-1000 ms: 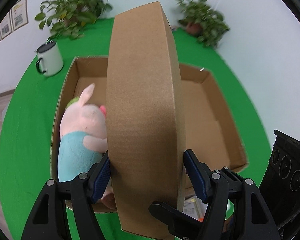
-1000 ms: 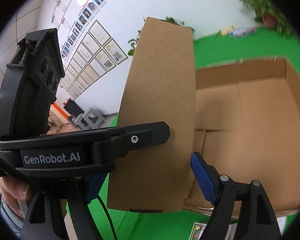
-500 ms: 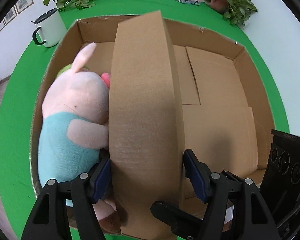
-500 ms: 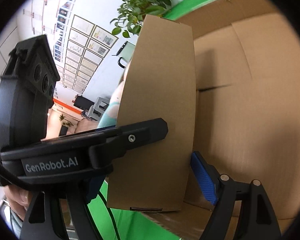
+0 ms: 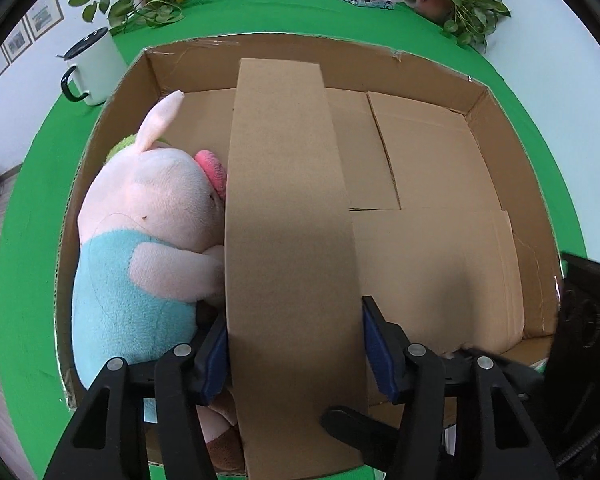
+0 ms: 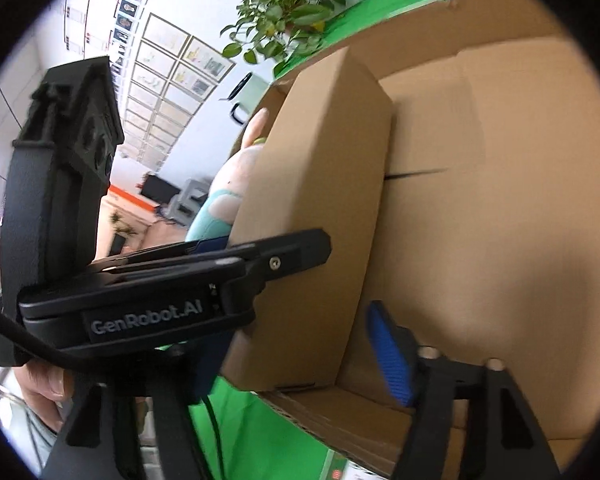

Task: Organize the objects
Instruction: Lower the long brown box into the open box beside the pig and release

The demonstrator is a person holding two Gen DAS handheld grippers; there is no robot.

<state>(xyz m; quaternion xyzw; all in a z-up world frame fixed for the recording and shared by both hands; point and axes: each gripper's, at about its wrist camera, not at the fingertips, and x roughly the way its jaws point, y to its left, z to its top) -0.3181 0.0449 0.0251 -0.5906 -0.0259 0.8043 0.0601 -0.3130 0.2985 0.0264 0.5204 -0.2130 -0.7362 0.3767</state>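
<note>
Inside the open carton (image 5: 512, 132), your left gripper (image 5: 294, 350) and right gripper (image 6: 300, 344) straddle the flat cardboard box (image 5: 288, 220), fingers closing. The box stands on edge against the plush pig (image 5: 148, 240). Whether the pads press it yet cannot be told.

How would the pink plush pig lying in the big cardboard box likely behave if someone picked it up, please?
The plush pig would probably be soft and floppy: its fuzzy body bulges against the narrow cardboard box beside it. It likely weighs little for its bulk. It seems unlikely to roll or break, and its pile should give a claw grip.
</note>
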